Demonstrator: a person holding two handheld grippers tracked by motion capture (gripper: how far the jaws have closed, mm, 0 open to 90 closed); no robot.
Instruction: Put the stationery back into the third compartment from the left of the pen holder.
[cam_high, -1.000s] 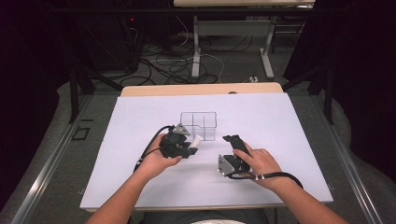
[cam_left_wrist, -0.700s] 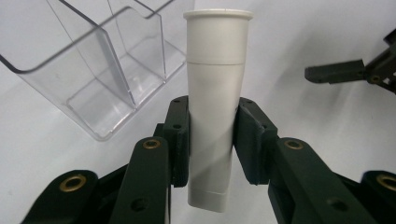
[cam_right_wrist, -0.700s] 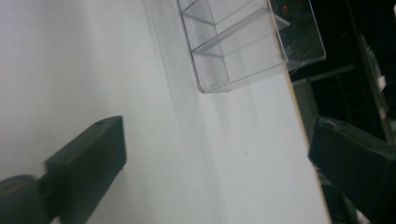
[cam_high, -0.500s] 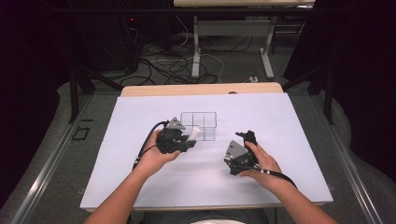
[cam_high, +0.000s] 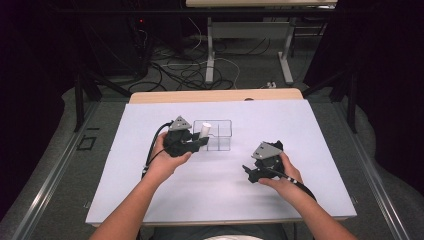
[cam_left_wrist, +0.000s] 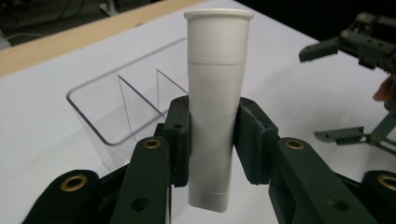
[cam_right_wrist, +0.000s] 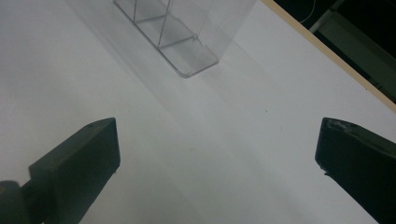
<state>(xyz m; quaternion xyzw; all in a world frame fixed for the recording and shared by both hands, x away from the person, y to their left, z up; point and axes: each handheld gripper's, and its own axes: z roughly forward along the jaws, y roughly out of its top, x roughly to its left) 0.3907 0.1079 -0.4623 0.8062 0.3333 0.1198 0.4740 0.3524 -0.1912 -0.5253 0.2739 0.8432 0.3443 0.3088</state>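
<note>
Lifted since before, left gripper (cam_left_wrist: 212, 140) clamps white tube (cam_left_wrist: 215, 93) beside clear organizer (cam_left_wrist: 126, 100).

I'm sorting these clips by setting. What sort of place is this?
Probably a lab or recording workspace: a table under a plain white sheet, loose cables across the floor behind it, dark curtains around it.

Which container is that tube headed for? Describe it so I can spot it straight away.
On the white table, look just beyond the middle, close to the wooden far edge. The clear box stands there, beside the white tube that the left gripper holds. Its see-through walls and inner dividers set it apart.
</note>
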